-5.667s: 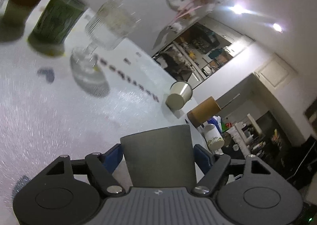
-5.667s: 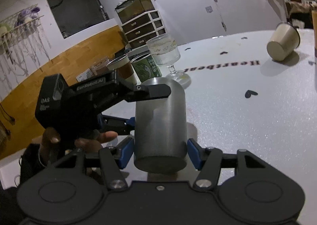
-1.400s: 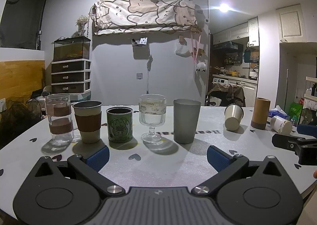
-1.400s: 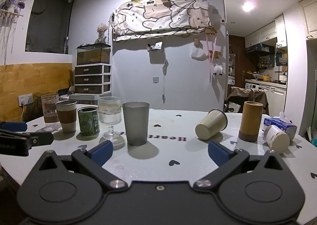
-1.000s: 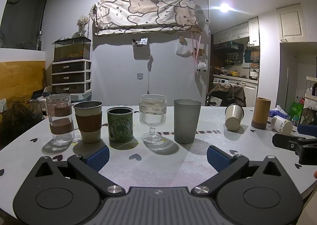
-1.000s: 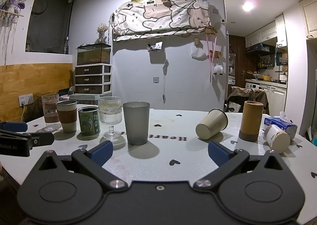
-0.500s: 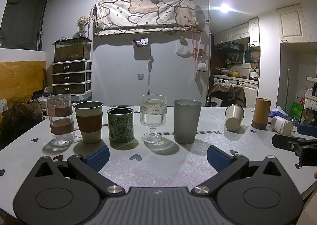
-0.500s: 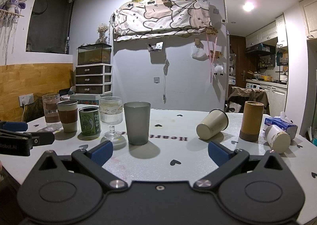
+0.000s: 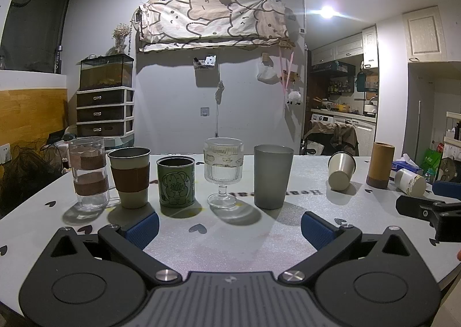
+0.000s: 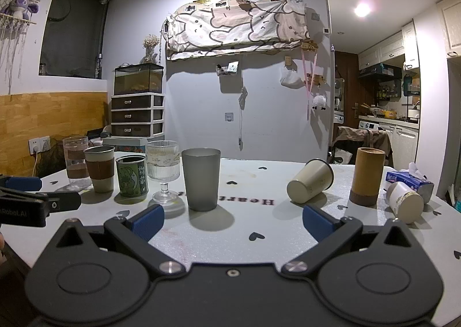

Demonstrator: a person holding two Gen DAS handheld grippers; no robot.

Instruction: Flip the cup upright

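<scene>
A grey cup (image 9: 273,177) stands upright, mouth up, on the white table (image 9: 245,240); it also shows in the right wrist view (image 10: 200,178). A cream cup (image 9: 340,166) lies on its side further right, also seen in the right wrist view (image 10: 311,184). A white paper cup (image 10: 404,201) lies on its side at the far right, also in the left wrist view (image 9: 410,181). My left gripper (image 9: 229,226) is open and empty near the table's front edge. My right gripper (image 10: 233,219) is open and empty, level with it.
A row stands left of the grey cup: a stemmed glass (image 9: 223,173), a green tin (image 9: 176,181), a sleeved cup (image 9: 130,177) and a banded glass (image 9: 88,173). A brown cylinder (image 10: 367,180) stands upright at right, with a tissue pack (image 10: 409,178) behind.
Earlier both grippers held the grey cup above the table. Now it stands upright on the table and both grippers are open and pulled back. Over the last second nothing has moved.
</scene>
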